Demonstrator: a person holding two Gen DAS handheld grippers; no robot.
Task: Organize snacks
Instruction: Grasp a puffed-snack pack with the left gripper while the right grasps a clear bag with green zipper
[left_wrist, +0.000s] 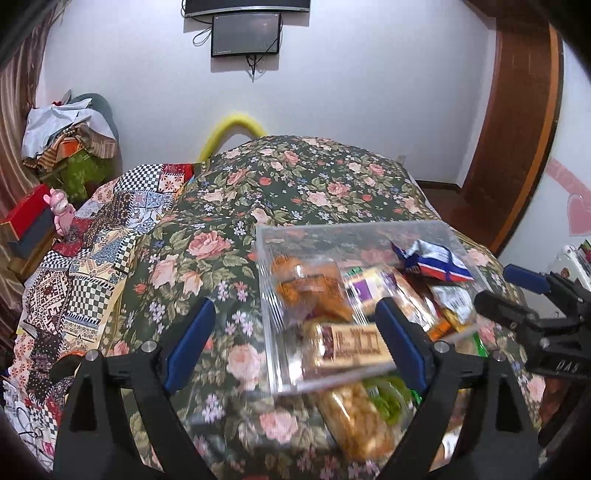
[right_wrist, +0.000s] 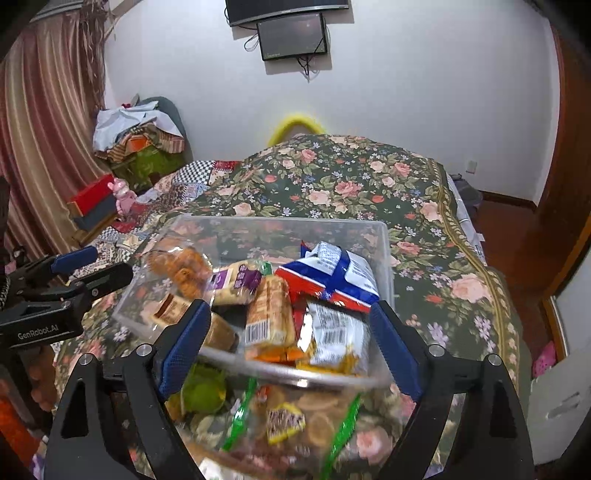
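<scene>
Clear plastic bin, rigid and slick-walled, resting on the floral bedspread, filled with snack packs: light, soft, crinkly, crushable. Best held by the rim or side walls; loose packs by a sealed edge. Left tool wide, nothing held, straddling the bin's near corner. Right tool wide, empty, over the near rim. More bagged snacks lie outside, in front. Quilt, boxes well apart.

Clear glossy plastic bin on floral cloth bedspread.
</scene>
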